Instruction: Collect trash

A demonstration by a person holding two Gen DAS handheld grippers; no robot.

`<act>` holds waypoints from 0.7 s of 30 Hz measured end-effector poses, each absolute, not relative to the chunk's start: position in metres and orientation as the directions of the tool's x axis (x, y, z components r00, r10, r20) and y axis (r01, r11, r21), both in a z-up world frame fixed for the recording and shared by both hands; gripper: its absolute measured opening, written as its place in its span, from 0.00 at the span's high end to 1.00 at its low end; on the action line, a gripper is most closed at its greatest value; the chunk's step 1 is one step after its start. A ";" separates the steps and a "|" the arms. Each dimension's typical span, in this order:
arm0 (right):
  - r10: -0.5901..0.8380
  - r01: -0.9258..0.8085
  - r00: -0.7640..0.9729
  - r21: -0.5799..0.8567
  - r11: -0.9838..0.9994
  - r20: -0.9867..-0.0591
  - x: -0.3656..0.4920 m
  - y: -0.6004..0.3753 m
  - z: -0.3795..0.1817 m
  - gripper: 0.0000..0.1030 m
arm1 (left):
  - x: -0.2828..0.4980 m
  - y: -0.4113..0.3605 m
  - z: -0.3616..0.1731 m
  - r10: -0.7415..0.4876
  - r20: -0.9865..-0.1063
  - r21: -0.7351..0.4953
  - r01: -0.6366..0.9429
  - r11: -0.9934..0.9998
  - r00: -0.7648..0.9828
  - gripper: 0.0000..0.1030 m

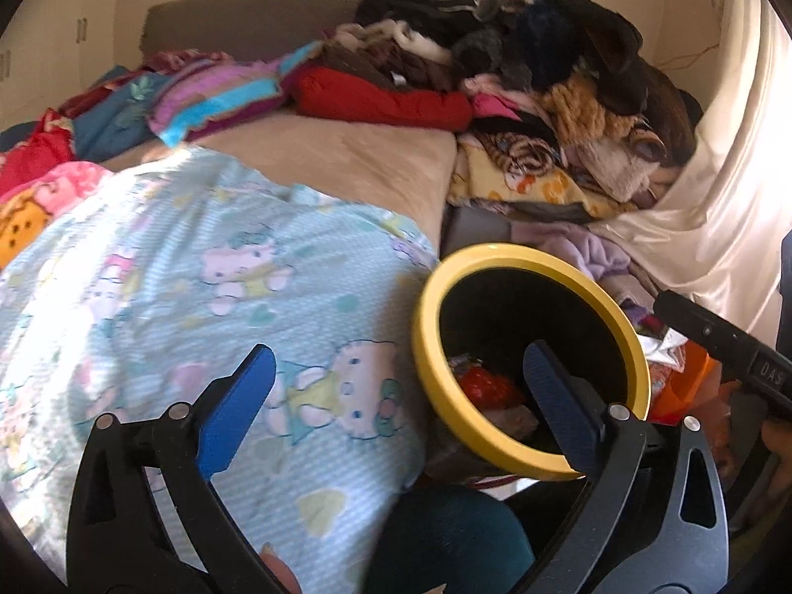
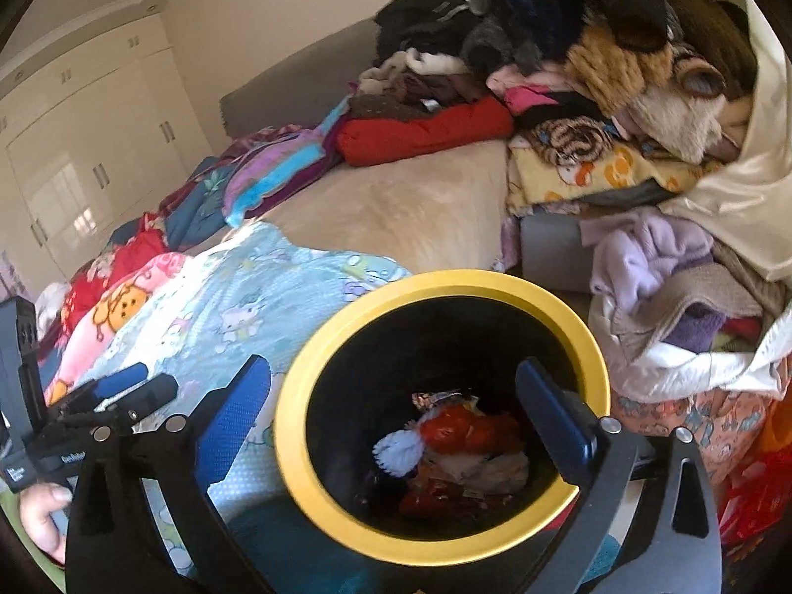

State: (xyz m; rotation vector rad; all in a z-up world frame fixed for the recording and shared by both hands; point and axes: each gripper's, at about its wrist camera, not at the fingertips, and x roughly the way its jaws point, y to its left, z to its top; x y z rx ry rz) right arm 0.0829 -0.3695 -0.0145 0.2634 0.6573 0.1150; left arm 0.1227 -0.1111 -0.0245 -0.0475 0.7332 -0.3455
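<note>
Left wrist view
Left gripper (image 1: 396, 411): jaws spread wide, nothing between the blue pads.
Bin (image 1: 638, 351): black inside with a yellow rim, standing just beside the bed's edge, under the gripper's right finger (image 1: 554, 396).
Trash (image 1: 487, 386): a red wrapper and pale scraps lie at the bottom of the bin.
Bed cover (image 1: 198, 297): pale blue with cartoon cats, filling the left half and reaching up to the bin's rim.
Clothes heap (image 1: 519, 64): dark, red and furry garments piled at the far end of the bed, well apart from the bin.
Cream curtain (image 1: 717, 188): hangs down on the far right behind the heap.
Other tool (image 1: 727, 346): the right gripper's black body enters from the right edge, near the bin.

Right wrist view
Right gripper (image 2: 396, 416): jaws spread wide, empty, framing the bin mouth.
Bin rim (image 2: 297, 425): directly below and between the fingers.
Trash in bin (image 2: 465, 430): red wrapper, a white-blue frilled piece and foil crumpled together.
Loose laundry (image 2: 653, 267): lilac and beige cloth crowds the bin's right side.
Left tool (image 2: 114, 391): beside the bin on the left, over the cover, a hand (image 2: 42, 515) gripping its handle.
Wardrobe (image 2: 89, 148): cream doors on the far left.
</note>
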 end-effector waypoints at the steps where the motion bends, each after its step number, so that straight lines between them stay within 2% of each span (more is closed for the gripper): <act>1: 0.184 -0.025 0.794 0.271 0.962 -0.579 0.081 -0.366 -0.013 0.06 | 0.118 -0.106 -0.022 -0.316 -0.641 -0.155 0.286 0.946 0.700 0.11; 9: 0.141 -0.031 0.876 0.238 0.971 -0.462 0.045 -0.332 -0.006 0.06 | 0.071 -0.069 -0.006 -0.234 -0.539 -0.099 0.215 0.972 0.809 0.11; 14: 0.121 -0.076 0.927 0.140 0.987 -0.355 0.005 -0.304 -0.009 0.06 | 0.042 -0.056 0.000 -0.143 -0.466 -0.036 0.142 0.989 0.873 0.11; 17: 0.119 -0.093 0.946 0.097 0.991 -0.302 -0.007 -0.292 -0.009 0.06 | 0.028 -0.051 0.000 -0.130 -0.436 -0.034 0.128 0.991 0.890 0.11; 21: 0.126 -0.113 0.947 0.063 0.992 -0.294 -0.011 -0.282 -0.011 0.06 | 0.025 -0.047 0.003 -0.128 -0.417 -0.042 0.122 0.992 0.900 0.10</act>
